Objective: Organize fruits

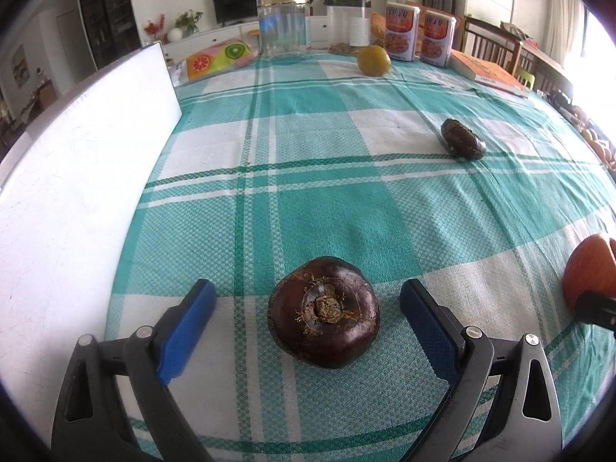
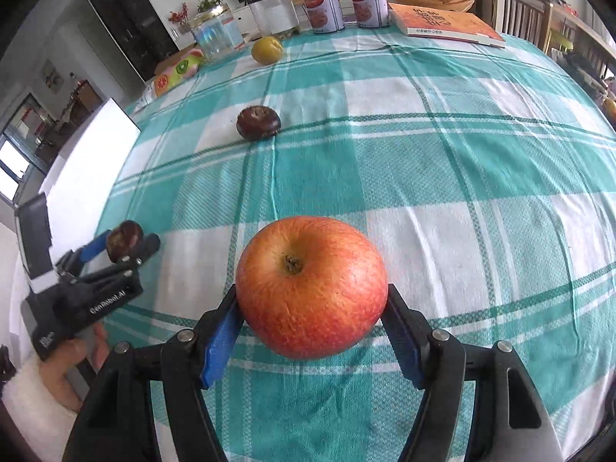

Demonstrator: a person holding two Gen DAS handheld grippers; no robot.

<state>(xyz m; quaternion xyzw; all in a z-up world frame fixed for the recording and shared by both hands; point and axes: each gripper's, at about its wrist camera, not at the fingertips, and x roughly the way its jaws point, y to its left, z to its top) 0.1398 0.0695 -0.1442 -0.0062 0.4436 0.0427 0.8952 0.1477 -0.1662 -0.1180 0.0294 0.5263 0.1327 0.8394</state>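
Right tongs (image 2: 312, 323) clenched on the red apple (image 2: 311, 287), pads at its sides, carried above the checked surface (image 2: 442, 192) | left tongs (image 1: 308, 308) released, straddling a dark water chestnut (image 1: 324, 311) resting there, apparently staged for pickup.

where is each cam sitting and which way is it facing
Left wrist: on the left gripper, looking forward and down past open blue pads at a dark brown fruit on the checked tablecloth.
Right wrist: on the right gripper, looking down at the apple it clamps; a hand shows lower left.
Shared: apple, tablecloth, yellow fruit, cans.
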